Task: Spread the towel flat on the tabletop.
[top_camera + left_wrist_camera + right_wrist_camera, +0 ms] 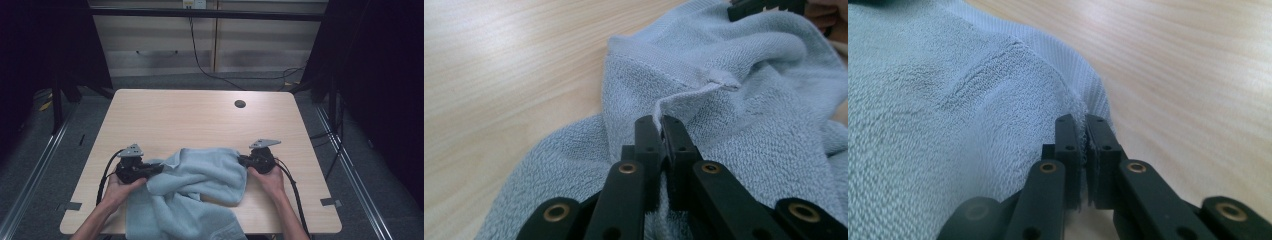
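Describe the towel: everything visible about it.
The towel is pale blue terry cloth with a flat woven band along its hem. It lies crumpled and bunched on the near part of the wooden table, one end hanging over the near edge. The left gripper is shut on a hemmed edge at its left side; the right gripper is shut on its right edge. Nothing else touches it.
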Demonstrator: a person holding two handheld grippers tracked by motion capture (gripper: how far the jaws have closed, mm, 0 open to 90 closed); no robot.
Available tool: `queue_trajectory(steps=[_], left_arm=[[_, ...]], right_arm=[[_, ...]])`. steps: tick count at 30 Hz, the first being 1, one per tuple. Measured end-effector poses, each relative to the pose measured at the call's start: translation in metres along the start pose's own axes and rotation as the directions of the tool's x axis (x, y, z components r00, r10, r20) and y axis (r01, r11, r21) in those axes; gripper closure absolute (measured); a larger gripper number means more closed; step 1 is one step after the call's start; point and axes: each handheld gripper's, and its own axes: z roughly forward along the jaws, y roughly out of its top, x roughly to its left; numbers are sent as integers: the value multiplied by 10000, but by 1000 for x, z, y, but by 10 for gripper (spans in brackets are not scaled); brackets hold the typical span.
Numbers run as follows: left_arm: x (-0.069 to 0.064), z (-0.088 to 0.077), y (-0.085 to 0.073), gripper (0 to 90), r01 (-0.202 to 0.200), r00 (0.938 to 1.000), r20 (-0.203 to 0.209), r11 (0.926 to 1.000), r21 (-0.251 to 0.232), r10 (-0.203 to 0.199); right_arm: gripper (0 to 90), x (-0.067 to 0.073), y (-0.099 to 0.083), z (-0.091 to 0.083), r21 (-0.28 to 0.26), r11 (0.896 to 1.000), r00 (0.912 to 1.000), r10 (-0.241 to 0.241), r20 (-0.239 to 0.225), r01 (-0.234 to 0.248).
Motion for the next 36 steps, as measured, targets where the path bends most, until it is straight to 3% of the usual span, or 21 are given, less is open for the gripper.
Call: queue_trajectory(steps=[2,3,5,7,13,15,17,19,20,21,22,23,25,28,31,36], left_arm=[[-3,1,-7,876,-169,9998,-127,9991,388,174],[-5,2,-12,877,-235,9997,-89,9988,428,239],[-7,1,-17,877,90,9998,191,9995,291,-95],[-14,3,-17,878,-125,9996,255,9991,405,115],[-47,14,-25,879,-415,9909,1301,9976,555,340],[-63,17,-27,878,-684,9836,1717,9952,706,554],[-83,19,-30,878,-1029,9705,2266,9913,821,820],[-95,20,-32,878,-1137,9613,2615,9893,919,862],[-102,17,-31,878,-1366,9568,2691,9871,831,1098],[-104,14,-28,878,-1415,9548,2723,9880,626,1195],[-103,10,-23,878,-1215,9516,2880,9921,327,1070],[-99,5,-17,878,-1026,9528,2877,9947,41,971],[-90,-6,-5,878,-786,9626,2552,9951,-604,915],[-75,-23,16,879,-435,9716,2239,9881,-1474,762],[-63,-41,40,879,-483,9795,1801,9734,-2239,901],[-43,-75,90,878,-595,9909,934,9368,-3447,974]], right_arm=[[874,4,-5,-6,97,9999,9999,-98,-140,99],[875,6,-8,-10,180,9997,9997,-156,-175,160],[876,11,-14,-18,271,9993,9993,-234,-282,242],[876,17,-23,-30,476,9982,9989,-363,-304,377],[876,26,-55,-66,493,9987,9991,-96,-415,116],[876,29,-66,-79,509,9987,9993,115,-349,-97],[876,33,-78,-93,505,9986,9993,176,-341,-159],[876,37,-86,-102,482,9985,9989,288,-378,-270],[876,39,-89,-108,442,9987,9991,262,-328,-248],[876,41,-91,-114,207,9993,9991,329,-261,-323],[876,40,-88,-123,-431,9982,9988,409,-265,-421],[876,40,-88,-123,-431,9982,9988,409,-265,-421],[877,36,-76,-131,-1175,9919,9988,478,-141,-491],[877,31,-50,-144,-2226,9741,9991,418,37,-399],[877,28,-16,-156,-3207,9472,9996,124,247,-39],[877,21,44,-175,-4349,8989,9978,-312,589,538]])
